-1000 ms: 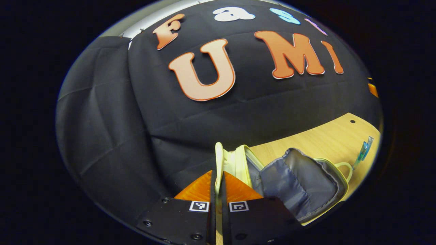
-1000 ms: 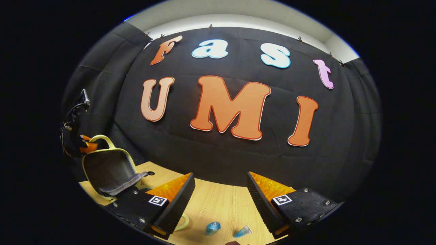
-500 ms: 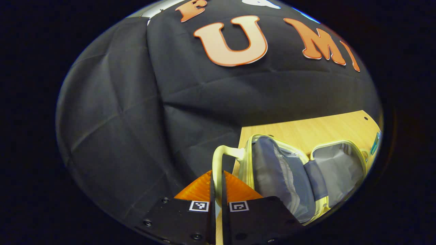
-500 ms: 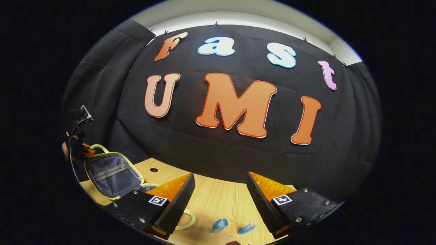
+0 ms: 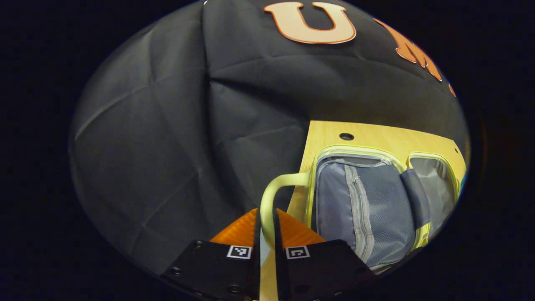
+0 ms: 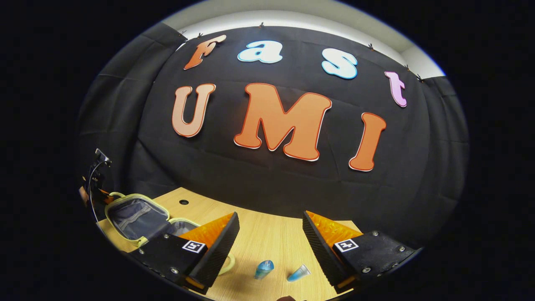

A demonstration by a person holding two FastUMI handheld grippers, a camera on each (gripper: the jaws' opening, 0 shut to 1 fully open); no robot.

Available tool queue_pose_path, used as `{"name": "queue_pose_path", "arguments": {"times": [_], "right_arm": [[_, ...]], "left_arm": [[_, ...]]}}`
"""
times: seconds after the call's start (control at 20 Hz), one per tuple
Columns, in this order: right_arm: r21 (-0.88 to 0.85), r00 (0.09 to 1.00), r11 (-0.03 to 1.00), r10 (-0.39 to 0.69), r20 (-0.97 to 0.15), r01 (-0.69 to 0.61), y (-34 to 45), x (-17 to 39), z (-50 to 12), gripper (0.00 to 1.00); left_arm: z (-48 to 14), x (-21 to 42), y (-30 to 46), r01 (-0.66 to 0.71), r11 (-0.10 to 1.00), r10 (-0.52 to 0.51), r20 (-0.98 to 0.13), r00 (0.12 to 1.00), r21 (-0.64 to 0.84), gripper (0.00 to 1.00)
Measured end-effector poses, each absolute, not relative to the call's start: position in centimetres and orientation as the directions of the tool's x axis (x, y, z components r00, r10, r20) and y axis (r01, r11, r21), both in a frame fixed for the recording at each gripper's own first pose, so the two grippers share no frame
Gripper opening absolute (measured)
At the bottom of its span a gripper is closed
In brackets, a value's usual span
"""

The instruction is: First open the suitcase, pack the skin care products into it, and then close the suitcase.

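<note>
My left claw (image 5: 266, 234) is pinched tight on the pale yellow handle (image 5: 271, 196) of the suitcase (image 5: 363, 209); the loop of the handle runs down between my two orange fingers (image 5: 240, 230), and both press on it. Just to the right of that claw, the suitcase lies spread open on the wooden table (image 5: 368, 136). The half nearest my claw shows a grey lining with a zipped mesh pocket (image 5: 355, 213); the other half lies farther right, joined to it by a grey strap (image 5: 418, 200). A yellow-green rim runs around both halves. The handle sticks out past the table's left edge, with the black cloth behind it.

My right claw (image 6: 269, 238) is spread wide, with nothing between its fingers. It hangs above the table, tilted toward the back wall. Right ahead of it and low, in the gap between the fingers, two small blue skin care products lie on the wood: a rounded blue bottle (image 6: 263, 269) and, just beside it to the right, a small blue tube (image 6: 297, 273) lying on its side. They sit apart from each other, neither touching my fingers.

Far to the left of my right claw, the open suitcase rests at the table's end, its grey inside facing up. A second pale handle loop (image 6: 228, 263) peeks out beside my right claw's left finger. The left claw is at the suitcase's far rim, dark and small there.
</note>
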State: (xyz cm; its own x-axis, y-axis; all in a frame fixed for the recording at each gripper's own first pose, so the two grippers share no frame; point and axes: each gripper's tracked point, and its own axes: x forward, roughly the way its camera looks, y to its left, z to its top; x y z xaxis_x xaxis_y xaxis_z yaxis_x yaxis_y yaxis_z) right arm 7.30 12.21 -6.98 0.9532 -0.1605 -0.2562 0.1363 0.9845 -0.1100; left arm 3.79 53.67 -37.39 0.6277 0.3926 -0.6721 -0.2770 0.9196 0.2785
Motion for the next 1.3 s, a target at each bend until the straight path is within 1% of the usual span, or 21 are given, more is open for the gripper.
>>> {"name": "queue_pose_path", "arguments": {"times": [0.05, 0.15, 0.2, 0.3, 0.35, 0.45, 0.5, 0.6, 0.65, 0.75, 0.95, 1.0, 1.15, 1.3], "right_arm": [[-0.108, 0.952, 0.984, -0.164, -0.259, 0.14, 12.1, 7.1, -7.1, 0.96], [-0.1, 0.951, 0.984, -0.167, -0.259, 0.145, 11.8, 6.9, -7.3, 0.96], [-0.096, 0.95, 0.985, -0.167, -0.262, 0.147, 11.6, 6.8, -7.5, 0.96], [-0.076, 0.95, 0.987, -0.155, -0.27, 0.139, 11.6, 6.5, -8.1, 0.96], [-0.063, 0.949, 0.988, -0.151, -0.277, 0.139, 11.4, 6.3, -8.5, 0.96], [-0.045, 0.949, 0.988, -0.157, -0.274, 0.15, 10.6, 6.0, -8.8, 0.96], [-0.037, 0.948, 0.987, -0.159, -0.274, 0.154, 10.2, 5.8, -9.0, 0.96], [-0.027, 0.948, 0.988, -0.156, -0.279, 0.155, 9.4, 5.4, -9.7, 0.96], [-0.019, 0.948, 0.989, -0.149, -0.282, 0.15, 9.0, 5.2, -10.0, 0.96], [0.007, 0.952, 0.991, -0.129, -0.278, 0.136, 8.4, 5.0, -10.4, 0.96], [0.012, 0.941, 0.991, -0.121, -0.317, 0.131, 6.0, 4.1, -12.9, 0.96], [0.012, 0.938, 0.992, -0.115, -0.328, 0.125, 5.5, 3.7, -13.6, 0.96], [0.007, 0.927, 0.995, -0.094, -0.364, 0.104, 4.2, 3.1, -15.6, 0.97], [0.005, 0.917, 0.998, -0.061, -0.394, 0.069, 3.2, 2.7, -17.7, 0.96]], "left_arm": [[-36.9, 4.1, 53.9, -0.28, 0.918, 0.396, -0.654, 0.644, 0.28, 0.19], [-34.5, 4.9, 52.7, -0.28, 0.916, 0.4, -0.618, 0.676, 0.286, 0.21], [-33.8, 5.2, 52.3, -0.276, 0.912, 0.408, -0.594, 0.694, 0.303, 0.31], [-30.7, 5.8, 50.4, -0.261, 0.908, 0.406, -0.536, 0.741, 0.327, 0.47], [-29.2, 6.5, 49.2, -0.242, 0.913, 0.387, -0.51, 0.768, 0.329, 0.47], [-25.8, 6.8, 45.8, -0.214, 0.917, 0.358, -0.456, 0.815, 0.338, 0.52], [-24.5, 6.6, 44.0, -0.199, 0.922, 0.337, -0.434, 0.835, 0.332, 0.65], [-23.2, 6.9, 40.0, -0.159, 0.945, 0.274, -0.424, 0.863, 0.287, 0.8], [-23.5, 7.0, 38.2, -0.138, 0.955, 0.245, -0.434, 0.867, 0.263, 0.8], [-22.5, 7.4, 35.3, -0.12, 0.964, 0.214, -0.42, 0.882, 0.238, 0.83], [-20.9, 7.6, 27.7, -0.065, 0.978, 0.139, -0.385, 0.912, 0.199, 0.88], [-20.6, 7.7, 25.6, -0.042, 0.981, 0.111, -0.369, 0.923, 0.19, 0.92], [-20.4, 7.7, 19.5, 0.013, 0.982, 0.056, -0.352, 0.934, 0.189, 0.92], [-21.9, 6.9, 13.1, 0.097, 0.982, -0.025, -0.389, 0.921, 0.165, 0.92]]}}
